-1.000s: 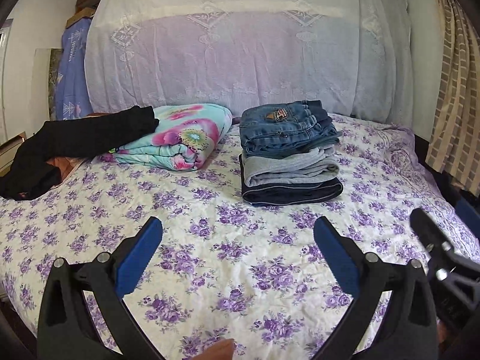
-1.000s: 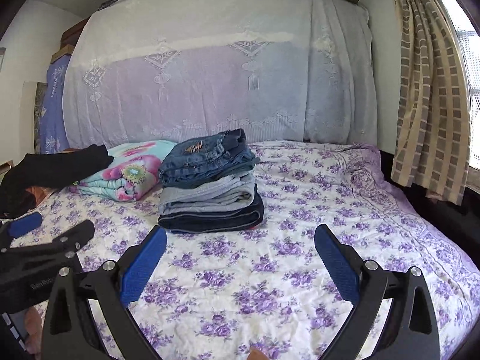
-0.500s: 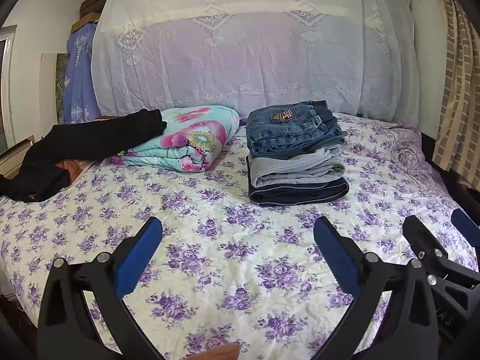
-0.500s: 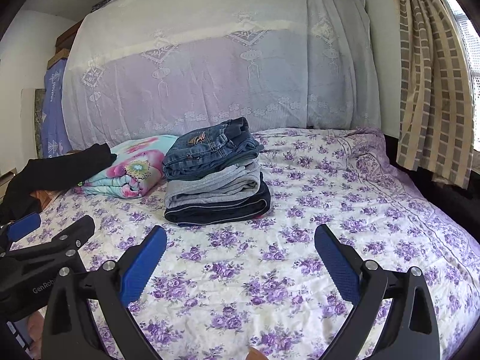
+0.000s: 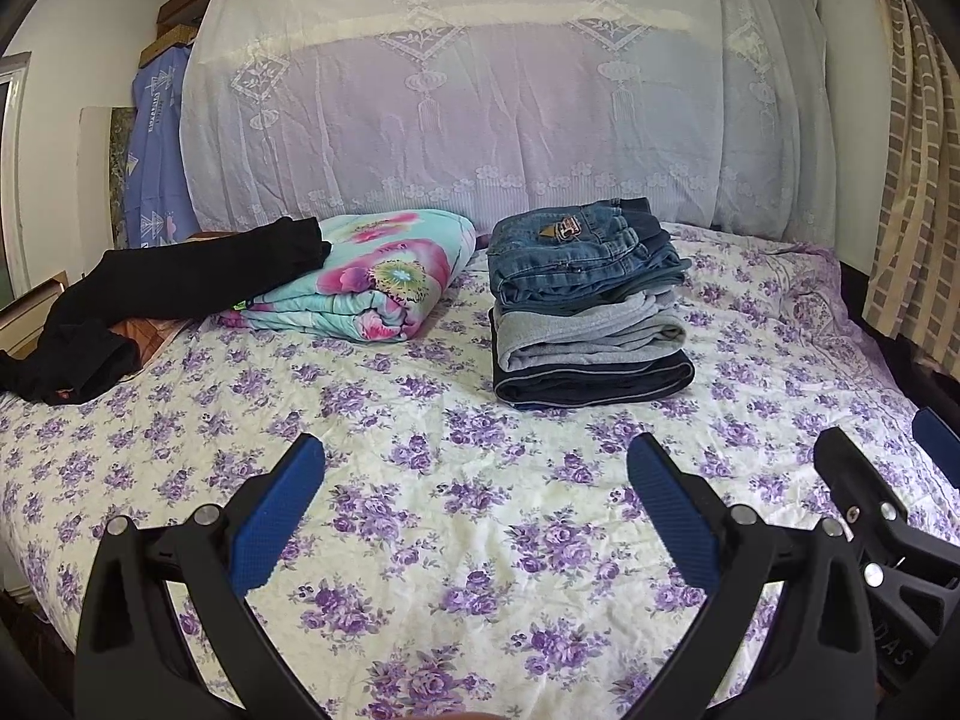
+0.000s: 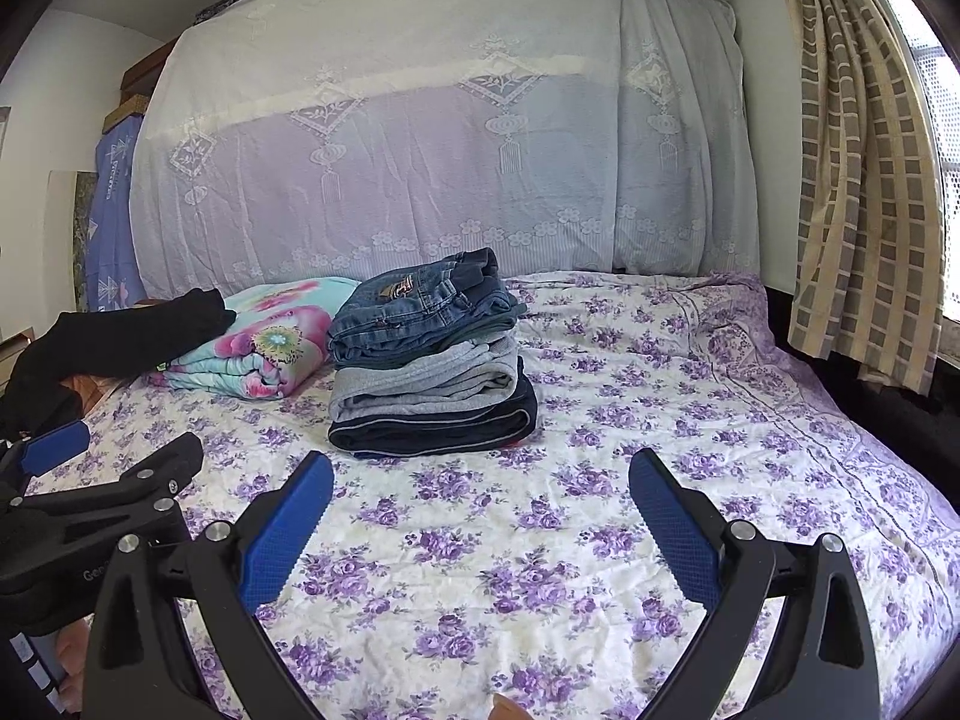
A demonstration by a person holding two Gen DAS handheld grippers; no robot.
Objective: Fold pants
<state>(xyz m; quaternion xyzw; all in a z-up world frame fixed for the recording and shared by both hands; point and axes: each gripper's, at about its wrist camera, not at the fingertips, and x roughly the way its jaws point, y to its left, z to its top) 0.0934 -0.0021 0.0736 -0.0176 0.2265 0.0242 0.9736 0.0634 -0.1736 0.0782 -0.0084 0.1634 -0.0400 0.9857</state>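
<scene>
Three folded pants form a stack point(image 5: 585, 306) on the white, purple-flowered bedsheet point(image 5: 456, 510): blue denim jeans point(image 6: 420, 306) on top, grey sweatpants point(image 6: 423, 384) in the middle, dark navy trousers point(image 6: 432, 429) at the bottom. Left of the stack: folded turquoise floral blanket point(image 5: 372, 276), with a black garment point(image 5: 162, 288) draped over its far-left edge. Left gripper point(image 5: 477, 474) and right gripper point(image 6: 480, 483) hover near the stack, on its near side, fingers spread, grasping nothing.

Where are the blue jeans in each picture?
Left wrist view: the blue jeans top the stack of folded pants, right of centre, above the open left gripper.
Right wrist view: the blue jeans sit left of centre.
Shared landmark: the flowery folded blanket just left of the stack.
</scene>
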